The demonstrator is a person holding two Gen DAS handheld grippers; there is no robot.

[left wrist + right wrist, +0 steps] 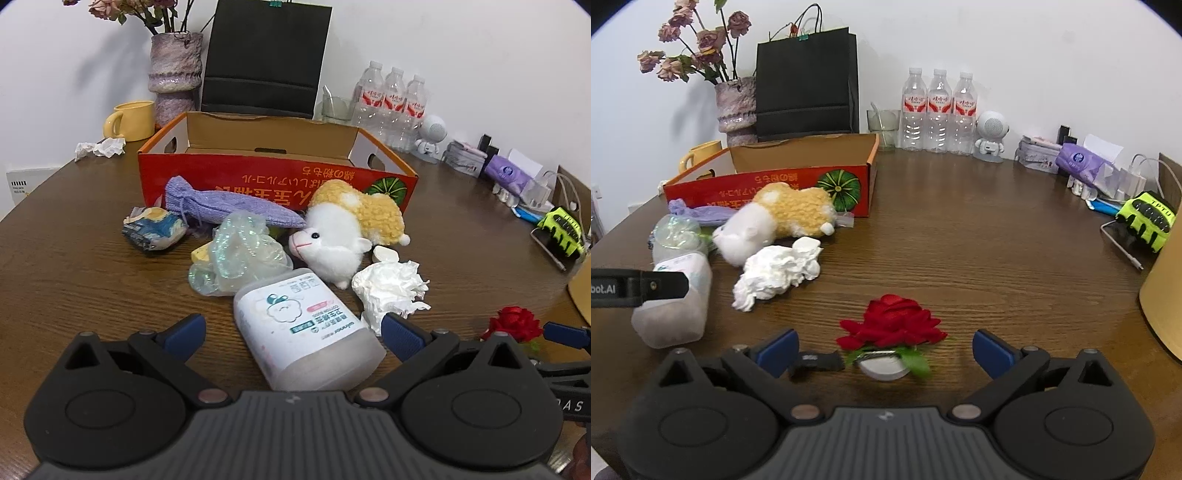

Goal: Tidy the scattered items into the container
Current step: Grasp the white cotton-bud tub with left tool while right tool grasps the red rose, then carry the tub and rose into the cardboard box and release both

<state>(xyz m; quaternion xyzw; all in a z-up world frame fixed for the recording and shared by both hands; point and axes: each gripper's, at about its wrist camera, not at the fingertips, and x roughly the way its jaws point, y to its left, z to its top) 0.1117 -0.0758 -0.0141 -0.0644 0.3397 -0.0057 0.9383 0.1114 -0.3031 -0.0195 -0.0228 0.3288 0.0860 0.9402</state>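
**Both tools poised wide, nothing yet in the box**

Plainly, neither tool has hold of anything. The left tool (291, 330) stands spread wide with the cotton-swab tub (303, 328) lying on its side between its fingers, neither blue pad clearly touching it. The right tool (884, 349) is equally wide, straddling the red fabric rose (892, 323) on its white base. The red cardboard box (277, 173) sits open at the far side of the tabletop (979, 240), with the clutter heaped just in front of it: plush alpaca (332, 236), crumpled tissue (391, 286), purple knit pouch (229, 203), iridescent bag (240, 251) and a small snack packet (153, 229).

The tub looks smooth and rounded, so a squeeze off its middle would likely let it roll or squirt free towards the tissue. The rose is soft on top; closing on petals rather than the base would probably leave it drooping or dropped.

Only the left view shows the snack packet, the box's inner flap and hand-holes. Only the right view shows the rose's white base, a small dark item (818, 360) beside it, and the left tool's finger alongside the tub.
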